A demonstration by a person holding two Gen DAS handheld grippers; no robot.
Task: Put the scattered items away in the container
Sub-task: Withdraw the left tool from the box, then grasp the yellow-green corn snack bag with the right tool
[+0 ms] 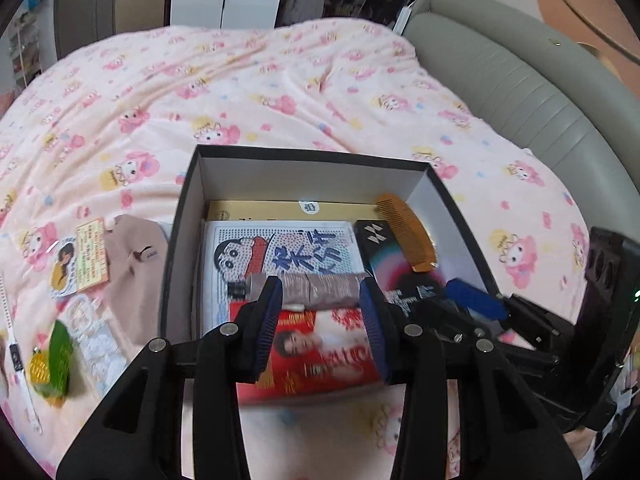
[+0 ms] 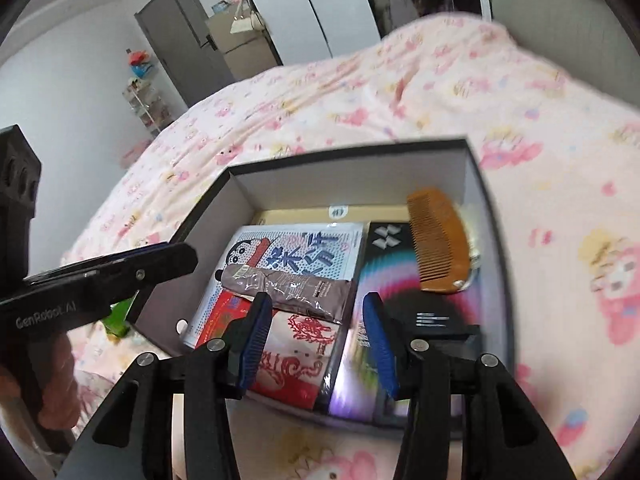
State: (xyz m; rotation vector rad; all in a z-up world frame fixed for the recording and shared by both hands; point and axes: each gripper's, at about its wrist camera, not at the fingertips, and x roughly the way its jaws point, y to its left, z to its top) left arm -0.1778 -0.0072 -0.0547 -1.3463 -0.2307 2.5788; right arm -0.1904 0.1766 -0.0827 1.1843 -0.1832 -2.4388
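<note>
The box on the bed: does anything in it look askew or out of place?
Mostly tidy. Only the wooden comb leans tilted against the box's far right corner atop a black carton, and the grey tube lies across the flat packets.

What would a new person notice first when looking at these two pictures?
First comes the black box in the middle of the pink cartoon blanket, packed with flat printed packets, a grey tube lying across them and a brown comb leaning in its far right corner. Next, some things wait outside to its left: a beige cloth, a small card and a green and yellow toy.
</note>
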